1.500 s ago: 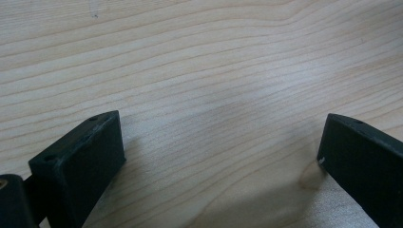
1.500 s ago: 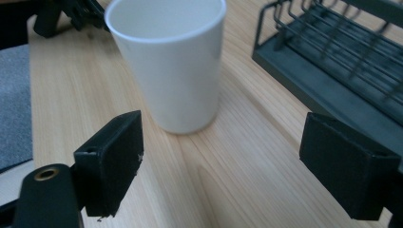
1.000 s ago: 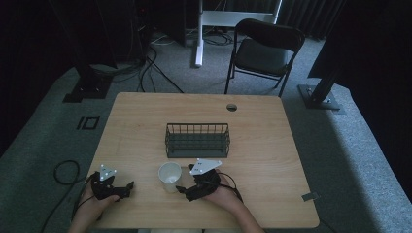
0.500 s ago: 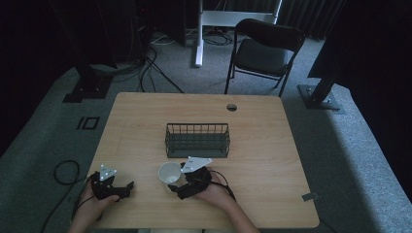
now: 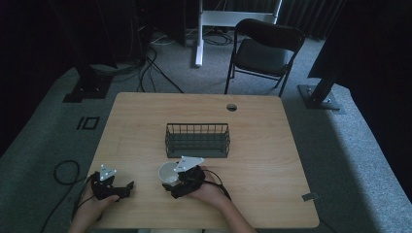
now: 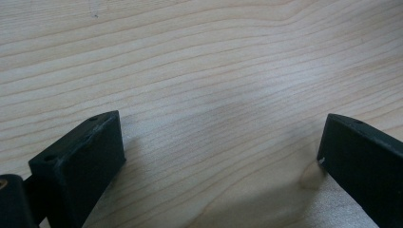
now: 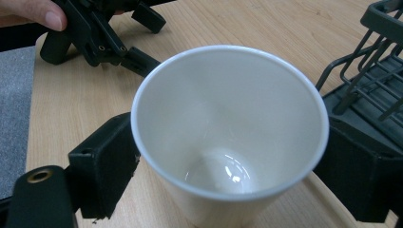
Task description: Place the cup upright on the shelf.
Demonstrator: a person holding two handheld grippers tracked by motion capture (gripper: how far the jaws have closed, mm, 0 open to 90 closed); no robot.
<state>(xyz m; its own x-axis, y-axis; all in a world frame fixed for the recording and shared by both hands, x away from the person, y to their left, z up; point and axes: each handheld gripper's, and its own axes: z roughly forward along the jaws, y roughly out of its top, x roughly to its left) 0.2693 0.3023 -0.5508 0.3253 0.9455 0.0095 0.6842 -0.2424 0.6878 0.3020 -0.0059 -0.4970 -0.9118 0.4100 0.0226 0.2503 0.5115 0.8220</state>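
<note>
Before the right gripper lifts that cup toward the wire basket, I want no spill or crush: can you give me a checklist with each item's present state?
1. White cup between the right gripper jaws, one on each side: ok.
2. Jaws actually pressing the cup wall: cannot tell.
3. Cup upright and empty, rim round, not crushed: ok.
4. Wire basket empty, beyond the cup on the table: ok.
5. Left gripper open over bare wood, apart from the cup: ok.
</note>
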